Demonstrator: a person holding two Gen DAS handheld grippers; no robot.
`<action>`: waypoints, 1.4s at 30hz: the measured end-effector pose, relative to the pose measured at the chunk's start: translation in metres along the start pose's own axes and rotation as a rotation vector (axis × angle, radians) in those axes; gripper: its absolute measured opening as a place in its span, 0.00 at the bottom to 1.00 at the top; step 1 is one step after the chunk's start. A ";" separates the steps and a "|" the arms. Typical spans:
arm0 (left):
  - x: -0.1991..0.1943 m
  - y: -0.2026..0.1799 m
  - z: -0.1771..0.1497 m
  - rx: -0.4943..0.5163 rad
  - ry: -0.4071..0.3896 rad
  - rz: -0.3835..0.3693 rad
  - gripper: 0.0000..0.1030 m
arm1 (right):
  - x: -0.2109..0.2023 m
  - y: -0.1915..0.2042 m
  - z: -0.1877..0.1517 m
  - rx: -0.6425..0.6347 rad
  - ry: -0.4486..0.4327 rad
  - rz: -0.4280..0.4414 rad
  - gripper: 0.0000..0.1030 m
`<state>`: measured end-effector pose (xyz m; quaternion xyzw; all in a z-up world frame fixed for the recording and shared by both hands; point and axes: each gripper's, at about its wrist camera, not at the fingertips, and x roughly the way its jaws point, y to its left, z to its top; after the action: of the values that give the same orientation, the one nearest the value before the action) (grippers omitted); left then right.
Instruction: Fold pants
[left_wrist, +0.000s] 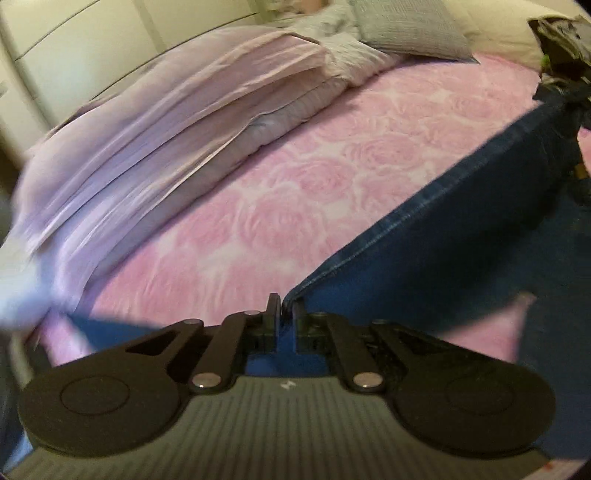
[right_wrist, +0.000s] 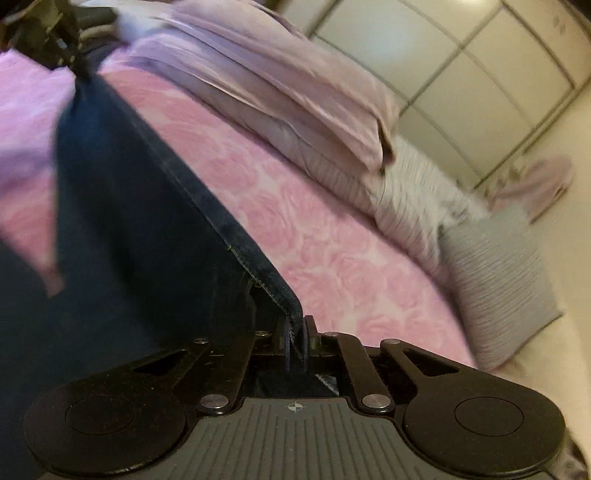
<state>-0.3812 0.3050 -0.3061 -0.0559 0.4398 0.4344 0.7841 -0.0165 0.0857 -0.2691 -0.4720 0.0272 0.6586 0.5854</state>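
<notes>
Dark blue jeans (left_wrist: 461, 229) hang stretched in the air between both grippers, above a pink rose-patterned bed (left_wrist: 295, 184). In the left wrist view my left gripper (left_wrist: 284, 306) is shut on one corner of the jeans' stitched edge. The right gripper (left_wrist: 565, 74) shows at the far upper right, pinching the other end. In the right wrist view my right gripper (right_wrist: 299, 325) is shut on the seamed edge of the jeans (right_wrist: 140, 206), and the left gripper (right_wrist: 70, 55) appears at the top left. Most of the fabric drops below the taut edge, out of sight.
A rumpled lilac duvet (left_wrist: 166, 129) lies along the far side of the bed, with a grey ribbed pillow (left_wrist: 410, 29) at its head. Cream wardrobe doors (right_wrist: 461, 74) stand beyond the bed (right_wrist: 314, 240). Both views are motion-blurred.
</notes>
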 end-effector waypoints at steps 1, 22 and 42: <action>-0.023 -0.012 -0.017 -0.034 0.020 0.016 0.02 | -0.025 0.013 -0.008 0.006 -0.003 0.008 0.02; -0.119 -0.055 -0.157 -0.770 0.254 0.029 0.22 | -0.092 0.019 -0.246 1.821 0.157 0.159 0.49; 0.012 0.128 -0.179 -1.246 0.146 0.016 0.45 | -0.073 0.025 -0.270 2.090 0.180 0.017 0.42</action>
<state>-0.5868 0.3075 -0.3865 -0.5288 0.1570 0.6099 0.5690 0.1138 -0.1354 -0.3835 0.2214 0.6294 0.2738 0.6927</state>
